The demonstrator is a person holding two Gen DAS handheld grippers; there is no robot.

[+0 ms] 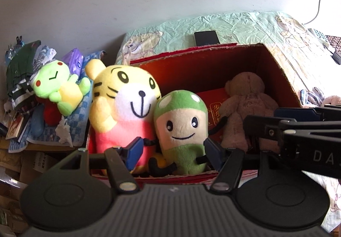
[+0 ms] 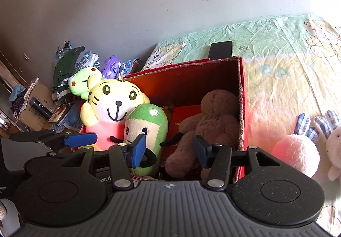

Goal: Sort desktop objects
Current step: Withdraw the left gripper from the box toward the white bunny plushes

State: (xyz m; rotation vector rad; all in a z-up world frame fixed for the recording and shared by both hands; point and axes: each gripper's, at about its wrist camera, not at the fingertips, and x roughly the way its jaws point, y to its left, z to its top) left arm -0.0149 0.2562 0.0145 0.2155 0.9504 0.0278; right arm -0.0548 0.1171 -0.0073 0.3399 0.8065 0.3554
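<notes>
Jaws: left gripper released, right gripper released | tiger — mushroom at its 3 o'clock — bear in box

A red cardboard box sits on a bed covered with a wrinkled pale-green teddy-bear sheet, holding a yellow tiger plush, a green-capped mushroom plush and a brown teddy bear lying face down over a red packet. The right gripper, its blue-padded fingers spread apart, hangs at the box's near edge, with the left gripper's blue finger entering from the left. A pink plush and a white one lie on the sheet right of the box, a dark phone behind it.
</notes>
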